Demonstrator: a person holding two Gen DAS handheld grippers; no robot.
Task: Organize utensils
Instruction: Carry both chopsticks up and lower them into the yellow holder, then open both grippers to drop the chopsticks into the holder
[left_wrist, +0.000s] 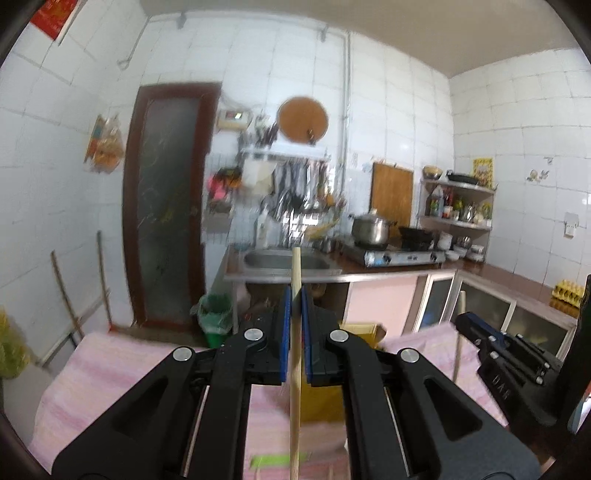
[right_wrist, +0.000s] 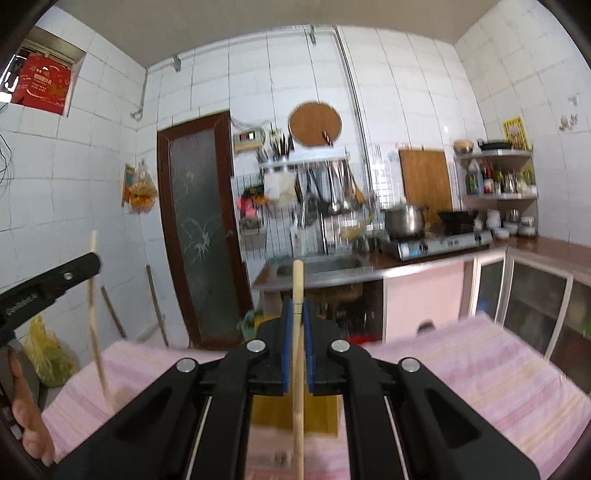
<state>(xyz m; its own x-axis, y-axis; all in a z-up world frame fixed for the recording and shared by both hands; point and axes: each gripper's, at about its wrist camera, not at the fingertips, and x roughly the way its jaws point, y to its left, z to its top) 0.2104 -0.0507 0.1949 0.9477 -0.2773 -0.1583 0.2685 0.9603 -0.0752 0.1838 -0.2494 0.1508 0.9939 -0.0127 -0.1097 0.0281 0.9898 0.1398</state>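
Kitchen, pink cloth | both grippers pinching a chopstick mid-shaft | light, stiff, probably slippy, so grip near middle

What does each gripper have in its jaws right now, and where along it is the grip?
Left gripper pinches one wooden chopstick near its upper end. Right gripper pinches another chopstick likewise.

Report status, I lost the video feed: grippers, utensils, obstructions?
Left gripper shut on a wooden stick, held upright. Right gripper shut on a second wooden stick. Both above pink cloth; yellow box ahead. Nothing blocking.
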